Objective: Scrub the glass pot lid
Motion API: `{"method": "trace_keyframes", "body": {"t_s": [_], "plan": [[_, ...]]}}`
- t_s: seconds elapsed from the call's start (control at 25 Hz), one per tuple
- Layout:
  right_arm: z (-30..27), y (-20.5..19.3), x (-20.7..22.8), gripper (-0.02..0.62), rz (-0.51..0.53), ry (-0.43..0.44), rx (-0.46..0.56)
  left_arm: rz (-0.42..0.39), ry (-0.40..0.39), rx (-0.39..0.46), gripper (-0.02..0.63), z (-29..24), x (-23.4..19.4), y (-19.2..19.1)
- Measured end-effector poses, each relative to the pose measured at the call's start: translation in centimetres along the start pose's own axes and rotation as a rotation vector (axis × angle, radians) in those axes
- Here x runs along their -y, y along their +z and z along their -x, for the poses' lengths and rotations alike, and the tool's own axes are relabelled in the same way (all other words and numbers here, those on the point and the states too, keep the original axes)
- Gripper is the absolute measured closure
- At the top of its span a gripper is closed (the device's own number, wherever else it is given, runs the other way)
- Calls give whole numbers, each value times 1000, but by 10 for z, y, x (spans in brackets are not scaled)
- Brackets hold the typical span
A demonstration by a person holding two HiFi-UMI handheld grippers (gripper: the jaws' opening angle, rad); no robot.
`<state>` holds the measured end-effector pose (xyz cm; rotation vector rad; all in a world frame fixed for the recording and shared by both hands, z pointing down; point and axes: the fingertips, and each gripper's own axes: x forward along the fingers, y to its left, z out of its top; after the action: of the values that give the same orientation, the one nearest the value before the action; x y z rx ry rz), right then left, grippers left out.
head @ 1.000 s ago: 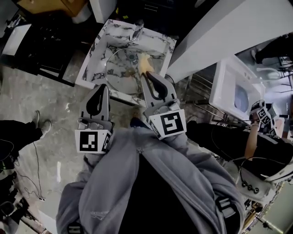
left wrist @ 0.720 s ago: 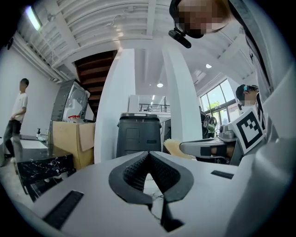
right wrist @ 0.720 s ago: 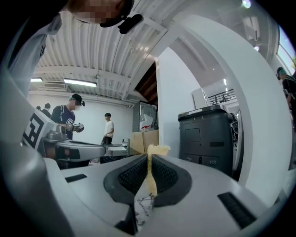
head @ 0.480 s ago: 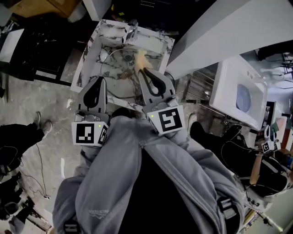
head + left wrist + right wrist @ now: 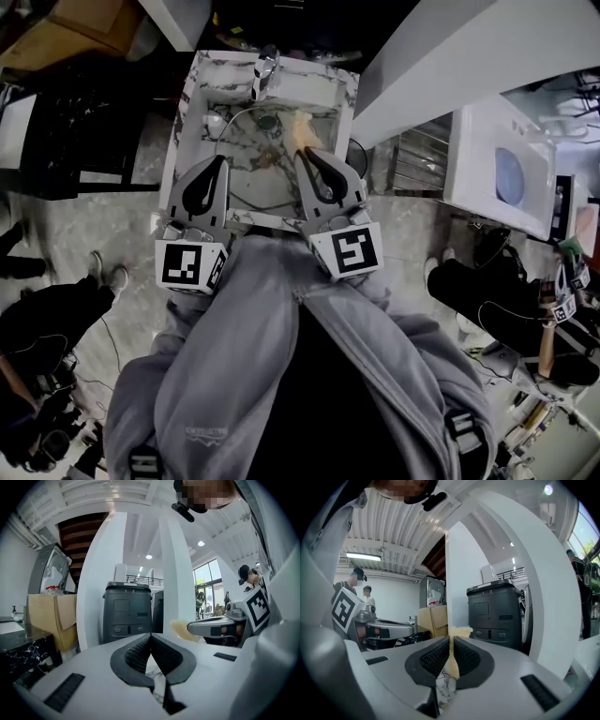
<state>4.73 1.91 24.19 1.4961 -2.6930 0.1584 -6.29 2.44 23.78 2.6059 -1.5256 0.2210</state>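
The glass pot lid [image 5: 249, 157] lies in the basin of a marble sink [image 5: 186, 112], under the tap [image 5: 264, 66]. My left gripper [image 5: 219, 163] is shut and empty, its tip over the sink's front left, beside the lid. In the left gripper view its ribbed pads [image 5: 137, 652] meet with nothing between them. My right gripper [image 5: 306, 152] is shut on a yellow sponge [image 5: 301, 129] that sticks out over the basin's right side. The right gripper view shows the sponge [image 5: 456, 631] pinched between the pads [image 5: 436, 657]. Both grippers point nearly level.
A white slanted column [image 5: 450, 56] rises just right of the sink. A white appliance [image 5: 497, 178] stands further right. A dark grey bin [image 5: 127, 613] and a cardboard box [image 5: 51, 618] lie ahead. People stand at the left [image 5: 47, 309] and right [image 5: 487, 291].
Both grippers have moved forward and a little down, from the sink's front edge to over the basin. The sponge stays pinched in the right one. Neither jaw has opened.
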Motion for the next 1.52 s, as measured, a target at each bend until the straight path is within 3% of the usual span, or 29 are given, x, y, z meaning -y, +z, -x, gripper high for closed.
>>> {"method": "trace_keyframes", "body": {"t_s": [0.4,0.68,0.84,0.96,1.24,1.52], "plan": [[-36,-22,-36,551,34,-126,-70,30,-168,-61,594,-7,-53,-42],[-47,-47,-50,551,57,-190,-127,51,-238,-131,594,-15,-76,-86],[-51,-63,-58,551,55,-180,-163,101,-239,-176,594,-18,-84,-111],[-56,-78,-59,551,-20,-180,-209,124,-231,-210,594,-22,-87,-126],[-75,-112,-52,551,61,-96,-279,130,-200,-297,594,-38,-91,-160],[-93,-146,-52,551,45,-38,-338,181,-173,-410,594,-53,-97,-204]]}}
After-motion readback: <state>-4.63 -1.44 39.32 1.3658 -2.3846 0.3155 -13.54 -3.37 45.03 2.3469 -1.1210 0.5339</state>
